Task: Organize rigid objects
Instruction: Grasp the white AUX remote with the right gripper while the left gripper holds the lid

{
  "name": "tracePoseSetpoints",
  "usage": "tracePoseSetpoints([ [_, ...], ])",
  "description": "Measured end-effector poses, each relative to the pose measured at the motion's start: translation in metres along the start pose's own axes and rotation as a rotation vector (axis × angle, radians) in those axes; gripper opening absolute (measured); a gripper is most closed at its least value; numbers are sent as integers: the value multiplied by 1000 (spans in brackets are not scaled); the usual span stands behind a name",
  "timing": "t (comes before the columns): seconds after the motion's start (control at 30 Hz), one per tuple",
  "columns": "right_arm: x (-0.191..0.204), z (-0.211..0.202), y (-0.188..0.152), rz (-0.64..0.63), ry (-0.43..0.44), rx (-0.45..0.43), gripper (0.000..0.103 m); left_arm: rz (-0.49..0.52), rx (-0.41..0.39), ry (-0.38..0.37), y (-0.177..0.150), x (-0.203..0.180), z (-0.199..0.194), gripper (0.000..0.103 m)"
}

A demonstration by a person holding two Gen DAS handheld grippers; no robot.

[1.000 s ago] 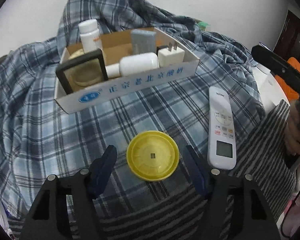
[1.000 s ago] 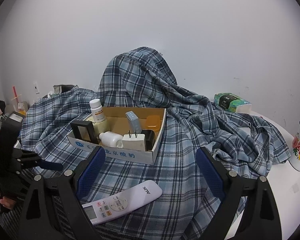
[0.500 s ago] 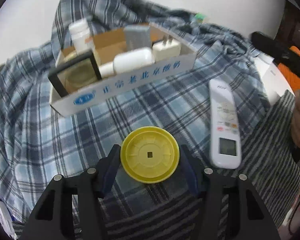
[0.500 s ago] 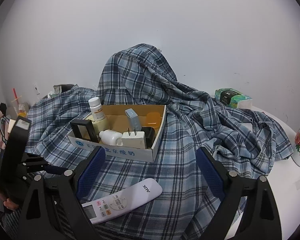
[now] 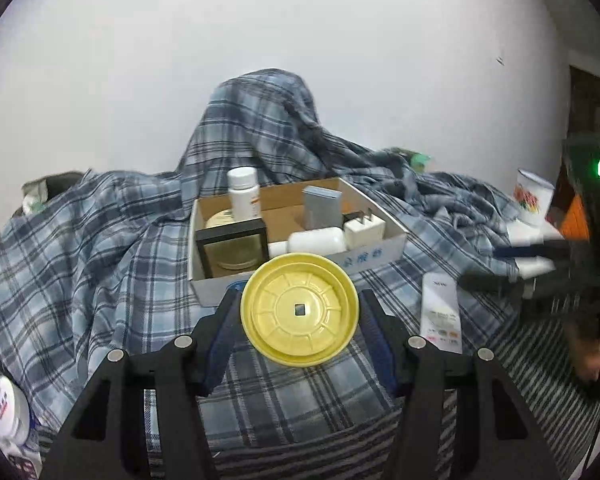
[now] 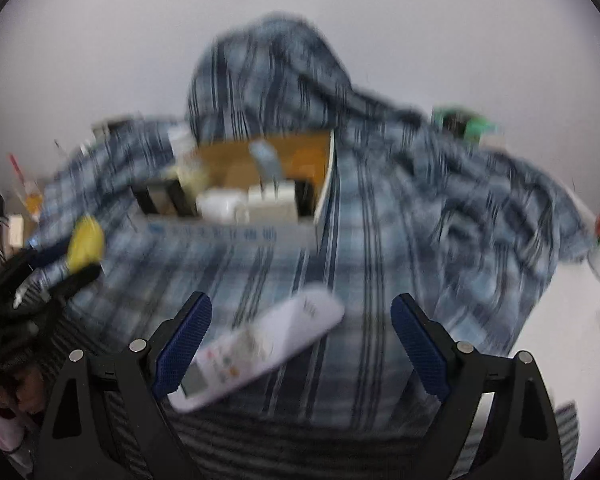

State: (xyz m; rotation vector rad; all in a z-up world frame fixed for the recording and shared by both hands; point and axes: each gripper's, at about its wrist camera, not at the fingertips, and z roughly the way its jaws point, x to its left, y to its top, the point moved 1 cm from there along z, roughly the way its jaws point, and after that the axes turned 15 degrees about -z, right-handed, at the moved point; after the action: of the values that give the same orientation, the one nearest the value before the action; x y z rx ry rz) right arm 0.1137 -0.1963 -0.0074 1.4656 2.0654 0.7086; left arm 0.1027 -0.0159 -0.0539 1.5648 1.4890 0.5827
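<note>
My left gripper is shut on a round yellow lid and holds it above the plaid cloth, in front of the cardboard box. The box holds a white bottle, a black frame, a grey block and a white plug. A white remote lies on the cloth to the right. My right gripper is open, just above the remote; that view is blurred. The yellow lid shows there at the left.
A blue plaid cloth covers the surface and rises in a hump behind the box. A painted white mug stands at the far right. A green tissue pack lies at the back right. A small white jar sits at the lower left.
My left gripper closed on the yellow lid and lifted it off the cloth toward the box. My right gripper moved down and forward over the remote.
</note>
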Motion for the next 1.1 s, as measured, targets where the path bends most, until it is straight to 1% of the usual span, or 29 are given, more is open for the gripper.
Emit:
tracePoseSetpoints([
  [0.07,8,10,-4,12,5,75,91,-34,-3,12,2,6,0,61],
  [0.2,16,26,-9,110,44,148,91,-65,-10,-3,0,12,-2,61],
  [0.3,21,36,-10,144,21,181,91,-70,-13,-11,-2,13,-3,61],
  [0.33,25,39,-10,144,26,183,90,-76,-13,-15,-1,14,-4,61],
  [0.4,33,46,-8,120,20,201,84,-93,7,-19,-1,17,-1,61],
  [0.5,46,57,-6,67,-20,232,84,-135,41,-22,-1,24,6,61],
  [0.57,53,61,-4,27,-42,237,83,-143,39,-29,-1,25,5,61],
  [0.6,57,63,-4,6,-51,241,77,-138,36,-29,-1,24,4,61],
  [0.63,61,64,-4,-10,-49,242,73,-131,31,-28,-1,23,3,61],
  [0.7,67,65,-3,-46,-35,241,63,-119,22,-28,-2,20,2,61],
  [0.77,75,66,-2,-90,-14,241,57,-118,20,-26,-2,20,1,61],
  [0.87,87,66,-1,-152,15,236,54,-125,21,-27,-1,22,1,61],
  [0.93,92,62,-3,-167,5,224,54,-125,20,-26,-1,22,0,61],
  [1.0,91,61,-4,-164,6,215,43,-125,21,-27,-1,23,0,61],
  [1.07,88,58,-5,-147,-22,199,39,-126,22,-28,-1,22,0,61],
  [1.1,87,58,-6,-143,-39,195,39,-126,23,-27,-1,22,0,61],
])
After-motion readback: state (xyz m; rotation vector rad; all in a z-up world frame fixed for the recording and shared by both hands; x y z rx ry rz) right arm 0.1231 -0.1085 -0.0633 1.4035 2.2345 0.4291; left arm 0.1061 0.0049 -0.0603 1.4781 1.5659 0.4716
